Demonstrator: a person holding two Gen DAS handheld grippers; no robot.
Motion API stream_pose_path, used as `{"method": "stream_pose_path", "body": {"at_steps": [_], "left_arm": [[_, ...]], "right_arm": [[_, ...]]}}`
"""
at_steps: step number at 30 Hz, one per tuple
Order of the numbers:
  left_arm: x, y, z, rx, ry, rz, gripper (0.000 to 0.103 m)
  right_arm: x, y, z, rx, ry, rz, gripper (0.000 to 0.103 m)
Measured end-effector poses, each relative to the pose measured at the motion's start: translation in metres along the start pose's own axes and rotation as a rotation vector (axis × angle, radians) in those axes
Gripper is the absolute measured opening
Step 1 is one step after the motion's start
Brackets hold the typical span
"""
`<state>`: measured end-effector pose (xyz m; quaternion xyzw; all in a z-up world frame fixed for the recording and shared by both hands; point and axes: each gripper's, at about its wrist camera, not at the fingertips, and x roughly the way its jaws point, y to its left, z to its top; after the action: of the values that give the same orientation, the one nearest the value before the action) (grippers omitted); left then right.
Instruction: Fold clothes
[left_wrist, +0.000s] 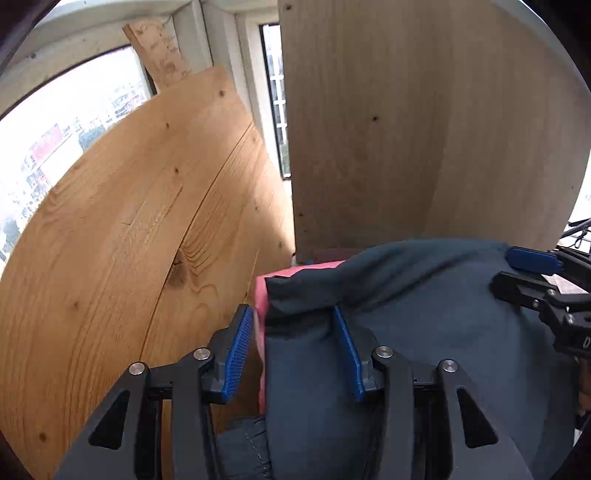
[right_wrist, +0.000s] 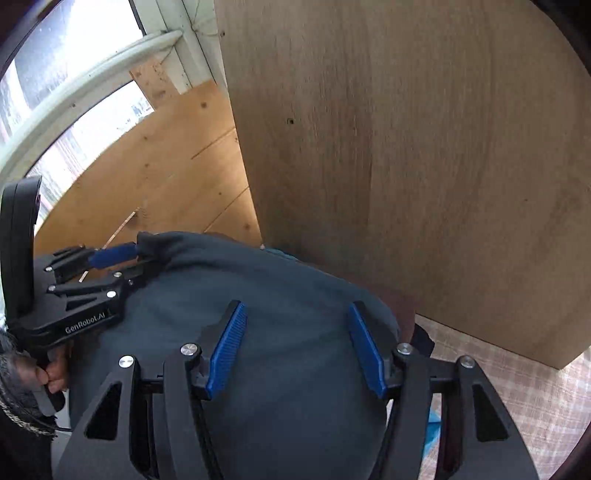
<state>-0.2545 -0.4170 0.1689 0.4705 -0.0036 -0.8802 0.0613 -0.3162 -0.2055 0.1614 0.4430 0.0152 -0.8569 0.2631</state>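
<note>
Two wooden boards (left_wrist: 129, 229) back one dark garment (left_wrist: 424, 314); both grippers' jaws gape, gripping nothing.

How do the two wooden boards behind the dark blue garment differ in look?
The orange knotty pine board shows strong grain, knots and plank seams; the pale smooth plywood board looks plain and greyer. The pine one leans left of the plywood one. Both rise behind the dark blue garment.

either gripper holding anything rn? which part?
Neither clamps anything. Left gripper and right gripper both stand open, straddling the top of the folded dark blue garment.
</note>
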Motion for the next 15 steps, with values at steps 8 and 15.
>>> {"method": "stream_pose_path", "body": {"at_steps": [8, 15], "left_arm": [[-0.106, 0.010, -0.057, -0.134, -0.150, -0.126, 0.076], [-0.187, -0.030, -0.151, -0.156, -0.214, -0.053, 0.079]], "right_arm": [[-0.117, 0.017, -0.050, -0.036, -0.173, 0.050, 0.062], [-0.183, 0.031, -0.134, -0.033, -0.160, 0.012, 0.064]]}}
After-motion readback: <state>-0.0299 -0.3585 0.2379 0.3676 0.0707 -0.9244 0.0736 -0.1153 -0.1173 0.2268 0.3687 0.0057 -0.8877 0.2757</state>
